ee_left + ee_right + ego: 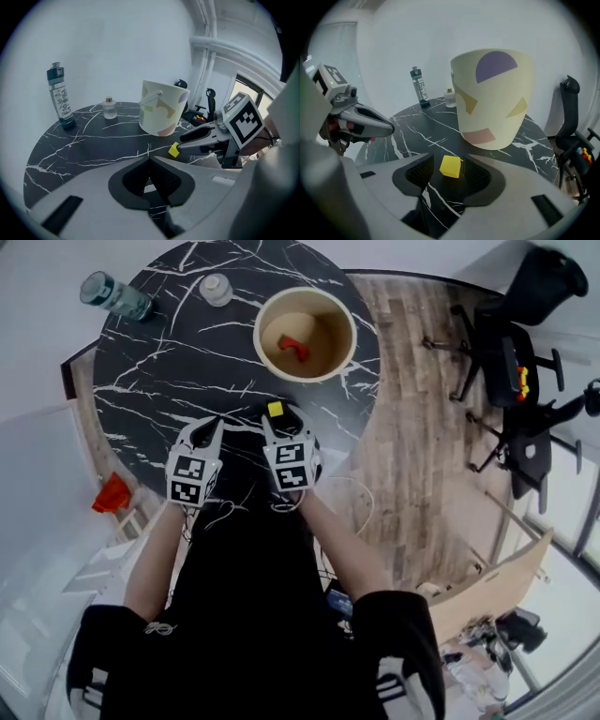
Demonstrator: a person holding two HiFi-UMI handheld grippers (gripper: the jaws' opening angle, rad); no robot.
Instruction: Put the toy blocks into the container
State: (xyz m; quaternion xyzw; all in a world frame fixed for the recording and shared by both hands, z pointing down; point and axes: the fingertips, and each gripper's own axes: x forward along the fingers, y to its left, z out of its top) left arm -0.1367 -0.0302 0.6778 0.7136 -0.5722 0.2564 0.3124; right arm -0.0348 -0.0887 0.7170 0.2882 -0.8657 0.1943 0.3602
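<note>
A yellow block [451, 167] lies on the black marble table [169, 371] between the pads of my right gripper [446, 161], which is open; there is a small gap on each side of the block. In the head view the block [275, 410] shows at the tips of the right gripper [283, 416]. Just beyond stands the cream container [306, 332], with a red block [295, 348] inside it. My left gripper [208, 427] rests beside the right one, shut and holding nothing [149, 161].
A water bottle [114, 296] and a small glass bottle [216, 289] stand at the table's far left. An office chair [511, 362] is off to the right on the wood floor. A red object [112, 493] lies on the floor at the left.
</note>
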